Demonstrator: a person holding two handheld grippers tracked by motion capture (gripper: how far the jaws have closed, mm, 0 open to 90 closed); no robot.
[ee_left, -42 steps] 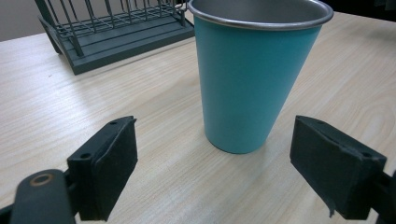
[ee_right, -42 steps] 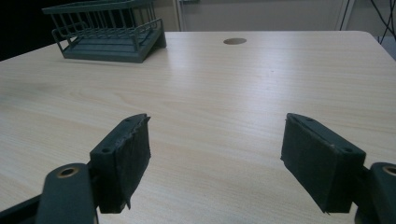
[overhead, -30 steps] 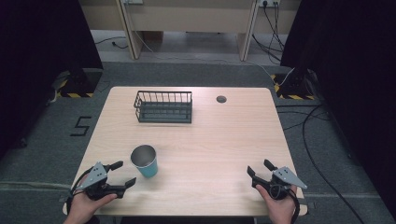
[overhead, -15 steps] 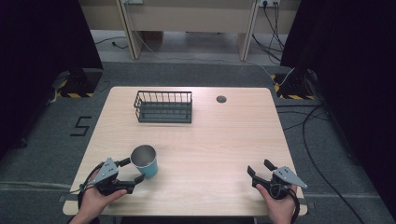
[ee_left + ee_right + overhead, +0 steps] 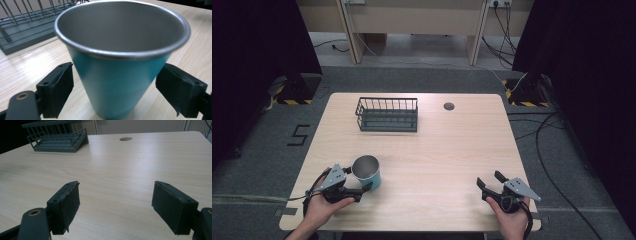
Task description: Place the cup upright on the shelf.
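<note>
Near edge of the counter (image 5: 452, 165): the left gripper (image 5: 354, 186) is held with its jaws spread wide on either side of a teal metal cup (image 5: 120, 67), a gap remaining at both pads. The right gripper (image 5: 492, 182) is rested apart near the right corner, jaws likewise open and empty. The cup stands upright near the front left, tapered toward its base, with a rolled steel rim and brushed interior. Risk: if the jaws are closed low on the narrow, smooth taper, the cup may be squeezed upward or tipped. Farther back, a dark wire rack (image 5: 387, 114) and a cable grommet (image 5: 449, 106) are seen
</note>
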